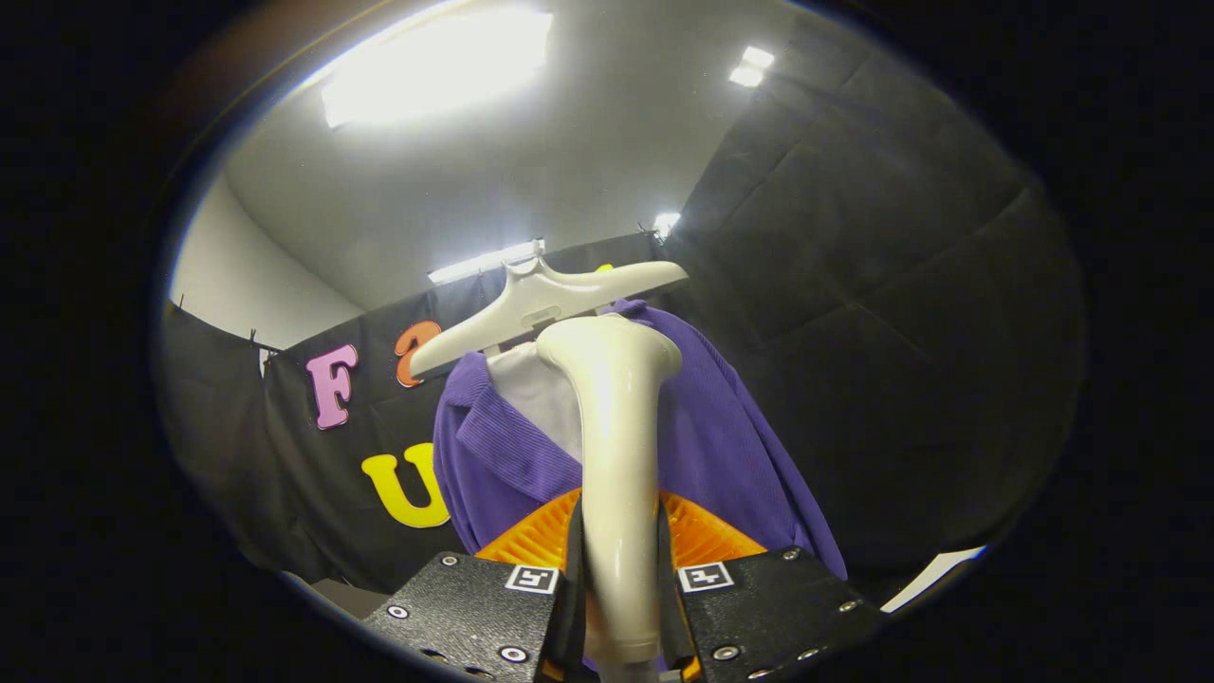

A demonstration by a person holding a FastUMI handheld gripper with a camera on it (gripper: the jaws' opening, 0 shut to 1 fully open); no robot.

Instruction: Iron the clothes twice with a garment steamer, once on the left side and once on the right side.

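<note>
A black quilted cloth wall (882, 313) hangs as the backdrop, its top edge held by small clips (254, 336). Above it spreads a plain white ceiling (569, 180) carrying bright rectangular light panels (436, 66), one large and near, smaller ones farther back. A pale painted wall (256, 285) shows behind the cloth.

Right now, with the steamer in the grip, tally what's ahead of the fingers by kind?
Steamer, held between the gripper fingers: 1
Hanger: 1
Purple jacket: 1
White inner garment: 1
Total: 4
</note>
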